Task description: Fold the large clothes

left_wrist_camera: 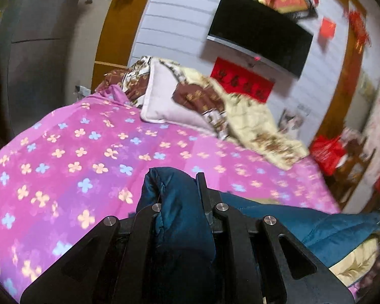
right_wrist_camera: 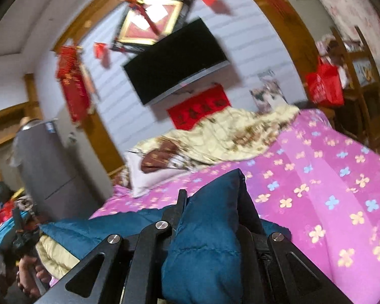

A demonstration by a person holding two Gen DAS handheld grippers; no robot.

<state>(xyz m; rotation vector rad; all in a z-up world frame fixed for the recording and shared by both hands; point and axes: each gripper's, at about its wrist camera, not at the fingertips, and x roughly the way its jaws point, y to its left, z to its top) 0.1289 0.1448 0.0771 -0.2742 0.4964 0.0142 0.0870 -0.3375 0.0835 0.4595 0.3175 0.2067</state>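
A teal quilted jacket (left_wrist_camera: 324, 230) with a cream floral lining hangs between my two grippers above a bed with a pink flowered sheet (left_wrist_camera: 88, 157). My left gripper (left_wrist_camera: 177, 185) is shut on a bunched fold of the jacket, which fills the gap between the fingers. My right gripper (right_wrist_camera: 210, 190) is shut on another fold of the same jacket (right_wrist_camera: 205, 248); the rest of it trails to the left in that view. The sheet (right_wrist_camera: 316, 182) lies under both grippers. The left gripper and the hand holding it show at the left edge of the right wrist view.
A white pillow (left_wrist_camera: 164, 103) and a cream and brown quilt (left_wrist_camera: 253, 124) lie at the head of the bed. A black TV (left_wrist_camera: 261, 33) hangs on the wall. A grey fridge (right_wrist_camera: 45, 164) stands left of the bed, a red bag (right_wrist_camera: 324, 86) on wooden furniture at the right.
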